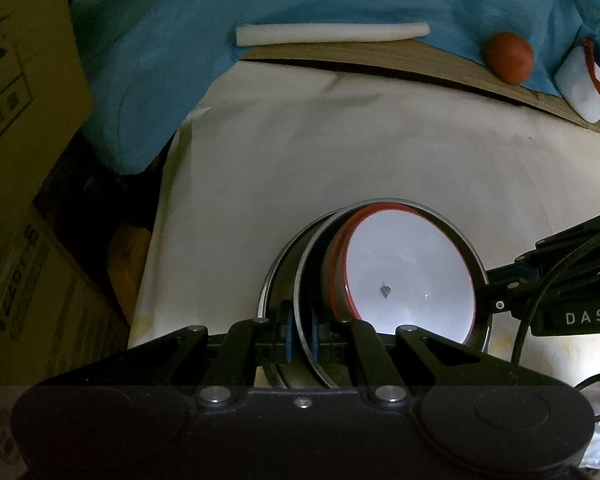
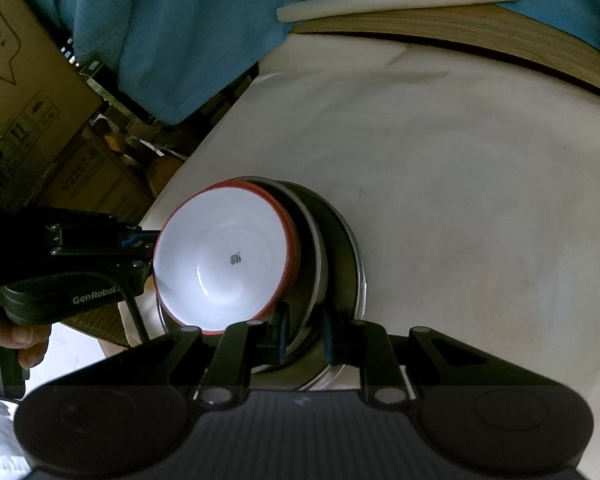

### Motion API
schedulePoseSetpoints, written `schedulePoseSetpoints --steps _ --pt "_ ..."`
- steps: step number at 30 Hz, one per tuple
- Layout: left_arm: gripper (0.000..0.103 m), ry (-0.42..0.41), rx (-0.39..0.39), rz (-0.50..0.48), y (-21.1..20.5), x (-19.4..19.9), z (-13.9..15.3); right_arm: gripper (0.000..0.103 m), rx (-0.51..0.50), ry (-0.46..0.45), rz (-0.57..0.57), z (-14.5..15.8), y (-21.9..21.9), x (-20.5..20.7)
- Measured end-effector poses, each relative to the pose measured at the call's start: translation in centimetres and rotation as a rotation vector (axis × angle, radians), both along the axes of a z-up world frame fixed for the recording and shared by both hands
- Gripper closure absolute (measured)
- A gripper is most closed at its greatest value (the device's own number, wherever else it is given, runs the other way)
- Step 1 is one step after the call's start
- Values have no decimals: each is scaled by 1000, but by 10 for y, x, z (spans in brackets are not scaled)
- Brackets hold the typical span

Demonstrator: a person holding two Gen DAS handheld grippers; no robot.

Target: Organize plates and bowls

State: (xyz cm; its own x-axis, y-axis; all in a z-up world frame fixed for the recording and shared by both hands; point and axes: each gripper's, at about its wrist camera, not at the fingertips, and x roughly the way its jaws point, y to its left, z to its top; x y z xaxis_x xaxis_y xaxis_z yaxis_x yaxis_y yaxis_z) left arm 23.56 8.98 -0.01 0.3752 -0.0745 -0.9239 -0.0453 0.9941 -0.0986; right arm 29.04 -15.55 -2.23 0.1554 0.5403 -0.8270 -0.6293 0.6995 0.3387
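Left gripper [image 1: 302,334] clenched on the rim of the inner steel bowl [image 1: 306,280]; right gripper [image 2: 306,338] clenched on the same bowl's opposite rim. White bowl [image 2: 224,262] nested inside, stack on the white cloth [image 2: 460,180].

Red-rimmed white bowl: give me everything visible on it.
The red-rimmed white bowl looks like glossy ceramic or melamine, white inside with a thin red lip and a small dark mark at the bottom. It is empty, upright and unbroken. It sits nested in a metal bowl, itself in a second metal bowl, on the white tablecloth. Both grippers clamp metal rims, not this bowl.
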Motion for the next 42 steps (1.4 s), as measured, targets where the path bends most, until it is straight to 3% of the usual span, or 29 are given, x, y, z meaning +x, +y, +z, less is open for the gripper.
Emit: schedulePoseSetpoints --steps 15,42 --pt "96 -9 14 -23 -4 -3 1 84 6 -19 -38 -1 -4 -6" --pt "95 -28 51 67 -11 -12 1 83 -22 -80 -13 1 5 -14"
